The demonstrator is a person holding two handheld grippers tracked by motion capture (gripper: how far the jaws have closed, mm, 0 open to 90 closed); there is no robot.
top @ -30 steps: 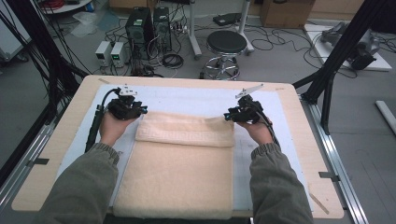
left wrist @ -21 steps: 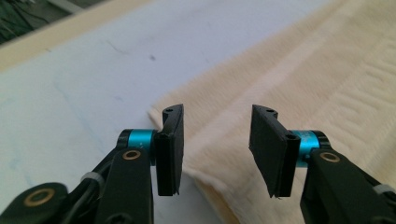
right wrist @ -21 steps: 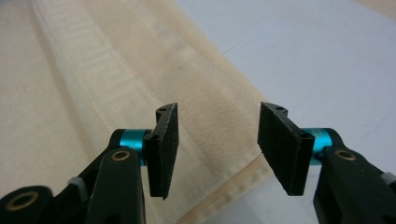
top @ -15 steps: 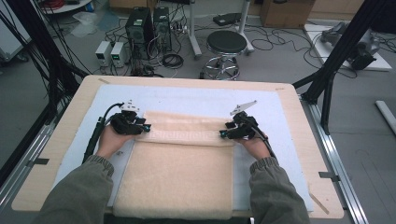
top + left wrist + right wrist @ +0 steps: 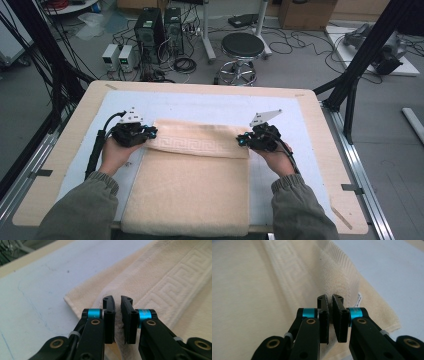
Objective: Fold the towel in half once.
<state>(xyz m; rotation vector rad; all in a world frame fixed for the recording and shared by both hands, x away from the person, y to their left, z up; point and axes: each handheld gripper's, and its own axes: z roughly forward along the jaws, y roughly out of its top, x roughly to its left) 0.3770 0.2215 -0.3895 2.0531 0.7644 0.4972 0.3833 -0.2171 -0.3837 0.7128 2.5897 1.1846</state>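
From the high view we see a cream towel lying on the pale blue mat that covers the wooden table, its near end hanging at the table's front edge and its far end folded back toward us, with a key-pattern border showing across the fold. The left gripper sits at the left end of that folded band, and the right gripper at its right end; a hand holds each.

In the left gripper view, we look along the left gripper and find its jaws have just been closing: they stand narrow, with a pinched ridge of the towel caught between the pads near the towel's corner. The mat lies just beyond.

In the right gripper view, the right gripper has likewise just been closing and now stands narrow, gripping a raised fold of the towel beside its ribbed edge, where a small white label sticks out.
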